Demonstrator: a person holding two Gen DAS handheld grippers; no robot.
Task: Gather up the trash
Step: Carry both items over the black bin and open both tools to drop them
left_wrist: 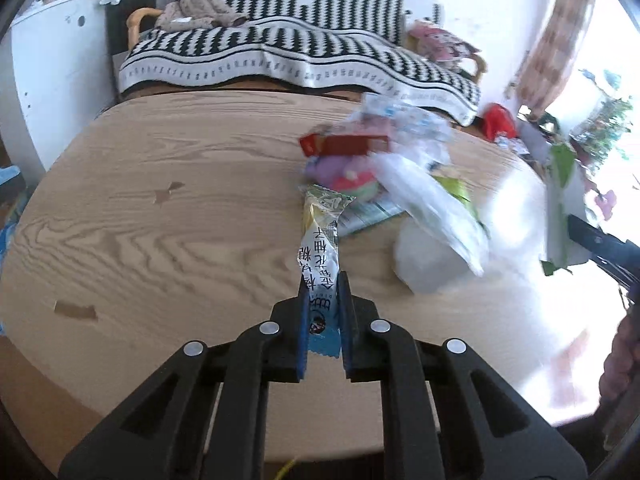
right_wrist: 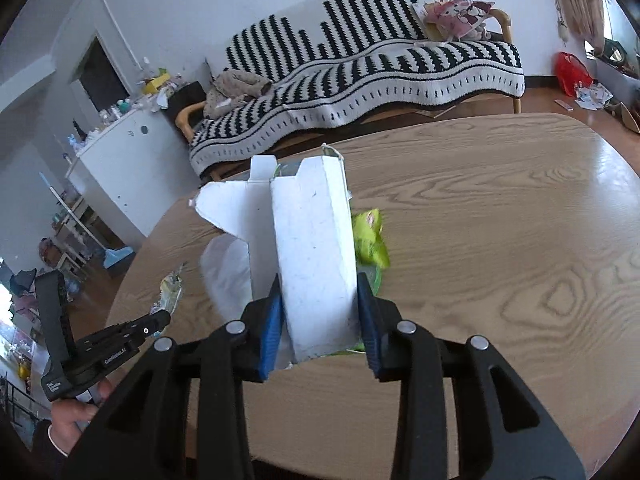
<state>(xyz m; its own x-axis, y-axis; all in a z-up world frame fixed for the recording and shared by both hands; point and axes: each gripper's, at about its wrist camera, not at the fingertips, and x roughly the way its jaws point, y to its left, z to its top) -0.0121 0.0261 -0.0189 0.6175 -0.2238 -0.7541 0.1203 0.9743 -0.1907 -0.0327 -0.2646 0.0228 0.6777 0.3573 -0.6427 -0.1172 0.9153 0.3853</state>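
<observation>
A long printed snack wrapper (left_wrist: 320, 248) hangs lifted off the desk (left_wrist: 160, 220); a flattened white carton (right_wrist: 316, 264) stands upright; mixed wrappers (left_wrist: 360, 160) lie heaped behind.

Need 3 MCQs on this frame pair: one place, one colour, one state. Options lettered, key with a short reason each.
1. Where does the pile of trash lie?
A. on the wooden table
B. on the sofa
C. on the white cabinet

2. What colour is the throw on the sofa?
A. plain red
B. black and white
C. green

3. What is the right gripper doing?
A. hanging open and empty
B. clamped on a white carton
C. clamped on a red bag

Answers:
1. A: the wrappers and plastic sit on the wood-grain top in the left wrist view.
2. B: the throw shows a black and white zigzag pattern.
3. B: both blue pads press the sides of the flattened white carton, just as the left gripper pinches a snack wrapper.
</observation>
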